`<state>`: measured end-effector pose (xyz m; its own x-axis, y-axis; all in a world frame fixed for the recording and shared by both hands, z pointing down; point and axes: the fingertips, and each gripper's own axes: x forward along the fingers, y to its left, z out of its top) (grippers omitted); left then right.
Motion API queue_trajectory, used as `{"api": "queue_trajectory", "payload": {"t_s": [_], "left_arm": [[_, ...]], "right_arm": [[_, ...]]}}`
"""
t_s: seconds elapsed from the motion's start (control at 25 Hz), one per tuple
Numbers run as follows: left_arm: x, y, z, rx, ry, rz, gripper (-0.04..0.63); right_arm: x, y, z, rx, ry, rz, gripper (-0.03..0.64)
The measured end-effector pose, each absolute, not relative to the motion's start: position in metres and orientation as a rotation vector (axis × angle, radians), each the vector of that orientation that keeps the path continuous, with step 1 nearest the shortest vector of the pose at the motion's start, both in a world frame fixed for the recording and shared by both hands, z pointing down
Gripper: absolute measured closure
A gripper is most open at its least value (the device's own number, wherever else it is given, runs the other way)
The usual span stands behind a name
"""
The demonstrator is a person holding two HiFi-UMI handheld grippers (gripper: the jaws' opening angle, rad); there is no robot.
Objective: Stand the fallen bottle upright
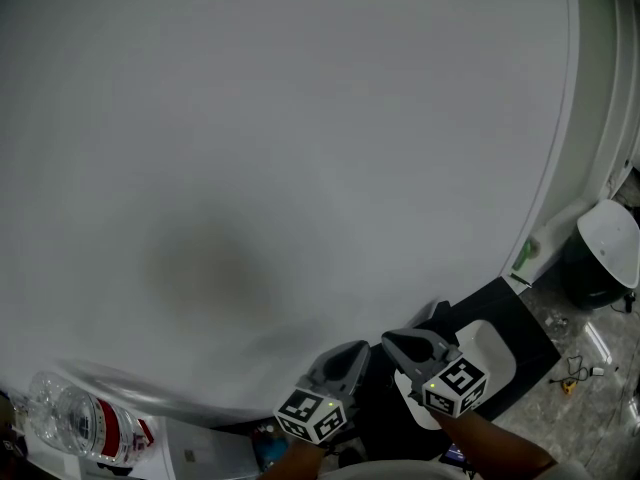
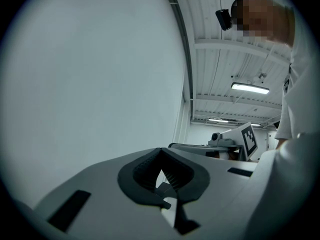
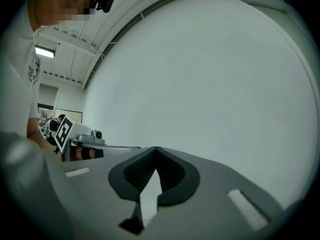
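Observation:
A clear plastic bottle (image 1: 80,423) with a red and white label lies on its side at the lower left corner of the head view, partly cut off by the frame edge. My left gripper (image 1: 348,352) and right gripper (image 1: 398,342) sit side by side at the bottom centre, well right of the bottle and apart from it. Both are shut with nothing between the jaws. In the left gripper view the left gripper (image 2: 161,153) faces a plain white surface; the right gripper (image 3: 155,151) faces the same in its own view. The bottle shows in neither gripper view.
A large white surface (image 1: 300,148) fills most of the head view. A black mat (image 1: 520,318) and a white-lidded bin (image 1: 605,253) lie at the right on a speckled floor. The person's white sleeve (image 2: 295,174) shows beside the left gripper.

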<state>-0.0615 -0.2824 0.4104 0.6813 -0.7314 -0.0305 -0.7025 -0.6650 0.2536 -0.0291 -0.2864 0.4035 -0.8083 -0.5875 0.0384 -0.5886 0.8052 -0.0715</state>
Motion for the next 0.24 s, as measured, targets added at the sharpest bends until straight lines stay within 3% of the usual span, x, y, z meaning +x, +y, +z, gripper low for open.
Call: {"api": "queue_trajectory", "payload": {"t_s": [0.24], "left_arm": [[-0.0611, -0.284, 0.4104, 2.675, -1.158, -0.196, 0.589]], "right_arm": [[-0.0281, -0.287, 0.4038, 0.97, -2.976, 0.137, 0.615]]}}
